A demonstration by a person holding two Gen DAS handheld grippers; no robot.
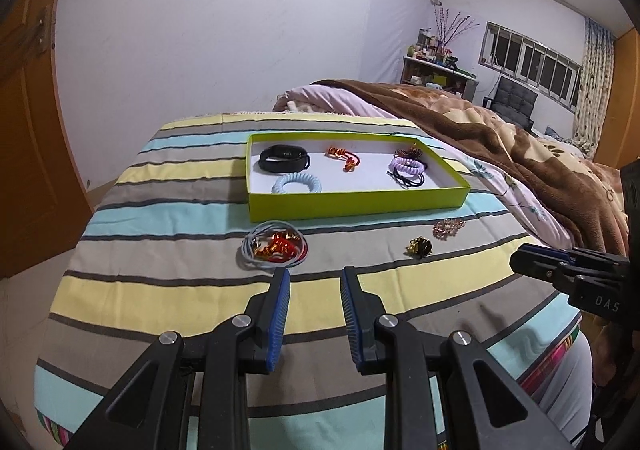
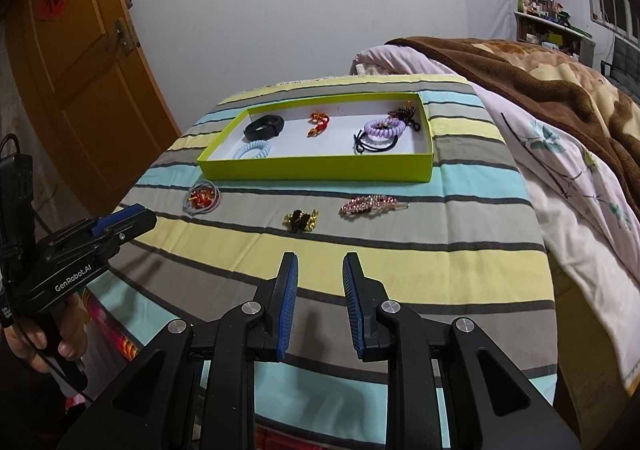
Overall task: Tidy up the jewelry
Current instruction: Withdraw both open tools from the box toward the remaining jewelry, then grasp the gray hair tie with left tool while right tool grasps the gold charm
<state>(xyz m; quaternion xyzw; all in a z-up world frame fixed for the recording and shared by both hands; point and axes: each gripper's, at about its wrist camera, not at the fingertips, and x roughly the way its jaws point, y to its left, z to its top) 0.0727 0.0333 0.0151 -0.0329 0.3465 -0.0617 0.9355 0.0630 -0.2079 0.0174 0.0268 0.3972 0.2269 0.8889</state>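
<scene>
Three loose pcs (bedspread (image 2: 400,250)) lie ahead of empty fingers (image 2: 289,282).

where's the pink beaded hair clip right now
The pink beaded hair clip lies on the striped cloth, outside the lime-green tray and near its front wall, right of the small black-and-gold ornament.

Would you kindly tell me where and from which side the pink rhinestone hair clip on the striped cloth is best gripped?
Judging by its pose, grip the pink rhinestone hair clip across its narrow width near the middle, coming from above. It lies flat and lengthwise along the stripes, apart from the gold-and-black piece, so the open right claw, already nearest, has room on both long sides.
</scene>
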